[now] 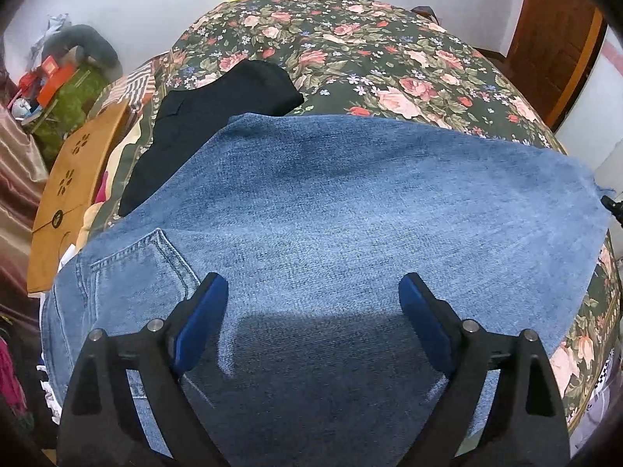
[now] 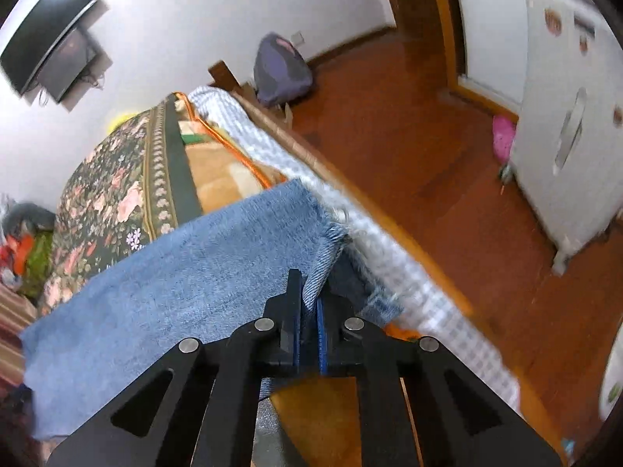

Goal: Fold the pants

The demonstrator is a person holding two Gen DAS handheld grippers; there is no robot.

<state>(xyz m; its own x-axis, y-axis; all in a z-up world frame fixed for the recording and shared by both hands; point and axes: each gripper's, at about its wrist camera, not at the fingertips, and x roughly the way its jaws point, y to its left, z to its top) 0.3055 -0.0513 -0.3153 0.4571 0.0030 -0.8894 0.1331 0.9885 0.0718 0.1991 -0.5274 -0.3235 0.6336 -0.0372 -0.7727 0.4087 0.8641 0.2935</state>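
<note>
Right wrist view: right gripper (image 2: pixel 309 303) clamped on frayed hem of blue jeans (image 2: pixel 163 272), spread across floral bedspread (image 2: pixel 101 190). Left gripper (image 1: pixel 313 299) gaped wide above denim, holding nothing. Step, judged: cuff seized for folding; next, carry hem toward waistband.

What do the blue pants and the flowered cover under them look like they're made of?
Blue pants: denim, apparently; diagonal twill weave, faded wash, stitched pocket, frayed hem.
Flowered bed cover: matte printed woven cloth, probably cotton; fibre can't be confirmed.
</note>
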